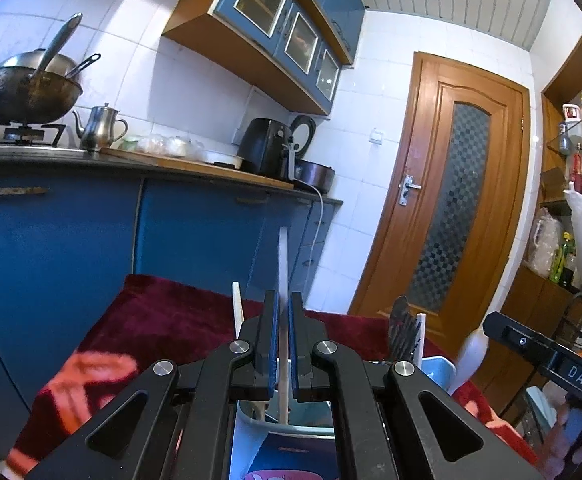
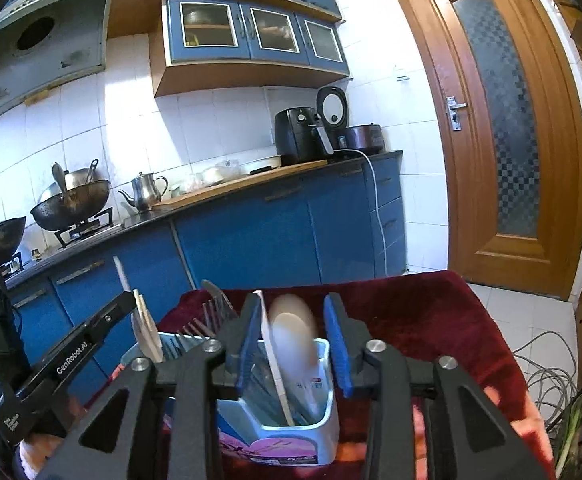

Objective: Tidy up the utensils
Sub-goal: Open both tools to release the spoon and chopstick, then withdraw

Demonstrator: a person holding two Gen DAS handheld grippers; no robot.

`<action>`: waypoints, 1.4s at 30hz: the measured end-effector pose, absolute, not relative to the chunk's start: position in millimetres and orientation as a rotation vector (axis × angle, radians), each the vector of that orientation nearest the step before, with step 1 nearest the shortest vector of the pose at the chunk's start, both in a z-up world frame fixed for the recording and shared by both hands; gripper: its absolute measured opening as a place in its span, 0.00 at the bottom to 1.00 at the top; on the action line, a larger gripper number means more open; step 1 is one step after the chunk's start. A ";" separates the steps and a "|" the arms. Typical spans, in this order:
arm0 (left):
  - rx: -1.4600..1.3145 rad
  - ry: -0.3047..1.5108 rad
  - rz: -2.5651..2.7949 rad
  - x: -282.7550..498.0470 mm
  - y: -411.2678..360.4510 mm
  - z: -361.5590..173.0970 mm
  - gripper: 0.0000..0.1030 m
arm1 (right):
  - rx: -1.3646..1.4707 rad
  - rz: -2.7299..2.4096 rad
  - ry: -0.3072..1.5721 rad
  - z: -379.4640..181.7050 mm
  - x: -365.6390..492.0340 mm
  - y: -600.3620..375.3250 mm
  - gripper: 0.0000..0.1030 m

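On the red cloth (image 2: pixel 431 320), toward its near edge, a blue and white holder (image 2: pixel 323 432) is seen with forks (image 2: pixel 195 332) poking up at its left side. Above the holder's left part, a thin white stick (image 1: pixel 283 264) is pinched upright by the clenched left gripper (image 1: pixel 283 320), its low end down inside the holder. Further right, a white spoon (image 2: pixel 293 332) is stood in the holder between the right gripper (image 2: pixel 295 344) pads, which are parted and not pressing on it.

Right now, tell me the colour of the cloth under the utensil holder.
Dark red cloth, with orange-pink patches; it shows best in the right wrist view.
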State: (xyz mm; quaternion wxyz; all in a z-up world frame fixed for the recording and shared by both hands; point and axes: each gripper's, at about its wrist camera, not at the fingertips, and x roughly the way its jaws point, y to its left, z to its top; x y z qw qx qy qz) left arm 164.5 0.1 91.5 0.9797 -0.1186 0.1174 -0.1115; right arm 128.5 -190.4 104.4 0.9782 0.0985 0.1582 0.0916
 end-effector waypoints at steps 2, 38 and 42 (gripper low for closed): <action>-0.235 0.243 -0.231 162.1 -0.1 92.9 0.06 | 0.201 0.189 0.310 106.9 126.0 -190.7 0.41; -0.099 0.335 -0.225 0.5 15.9 138.6 0.07 | 0.188 0.249 0.253 135.9 -31.2 -161.6 0.49; -0.088 0.358 -0.211 -8.8 17.4 120.0 0.09 | 0.193 0.238 0.277 116.2 -39.2 -160.3 0.51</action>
